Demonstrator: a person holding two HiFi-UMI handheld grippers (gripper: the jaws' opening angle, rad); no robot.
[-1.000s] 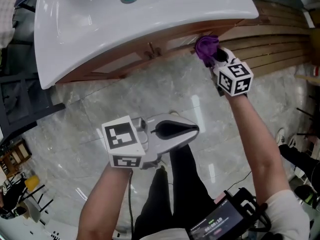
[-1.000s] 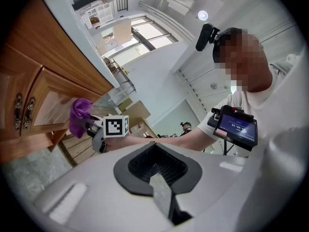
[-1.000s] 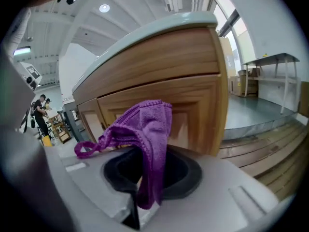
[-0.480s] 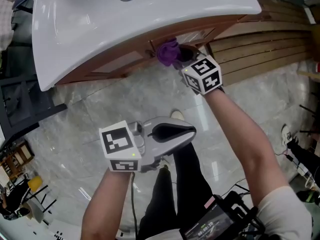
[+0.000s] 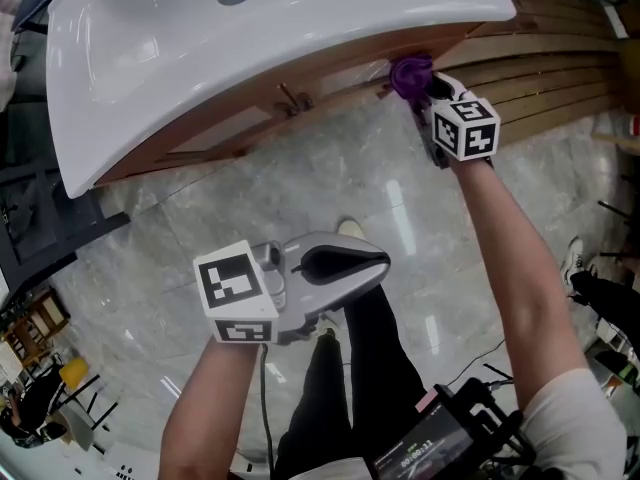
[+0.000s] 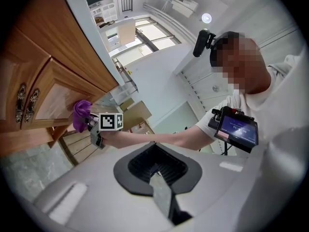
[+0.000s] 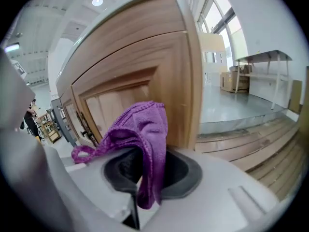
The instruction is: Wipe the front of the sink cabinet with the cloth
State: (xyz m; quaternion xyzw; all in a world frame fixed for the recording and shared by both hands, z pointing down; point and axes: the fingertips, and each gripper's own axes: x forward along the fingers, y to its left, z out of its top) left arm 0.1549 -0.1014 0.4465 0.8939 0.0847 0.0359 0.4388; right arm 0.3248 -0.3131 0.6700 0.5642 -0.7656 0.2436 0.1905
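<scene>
Right gripper view has the right gripper clamped on the purple cloth. The cloth sits bunched between the fingers and rises out past their tips. Just ahead of the fingers stands the wooden sink cabinet, at the right-hand edge of its door under the white basin, and the wad looks pressed to the wood or very nearly so. The cloth's long axis runs from the clamp up and forward toward the cabinet face, so its rounded fold points at the wood. A thin tail trails off to the left of the fingers. To wipe well, I judge the fold should be pushed flat on the door. It should then be drawn sideways in long overlapping strokes along the grain, dipping into the recessed panel and easing round the door handles rather than snagging the loose tail on them. A firm grip matters, since only a small part of the cloth is pinched. The left gripper hangs low, well back from the cabinet, its fingers together on nothing.
</scene>
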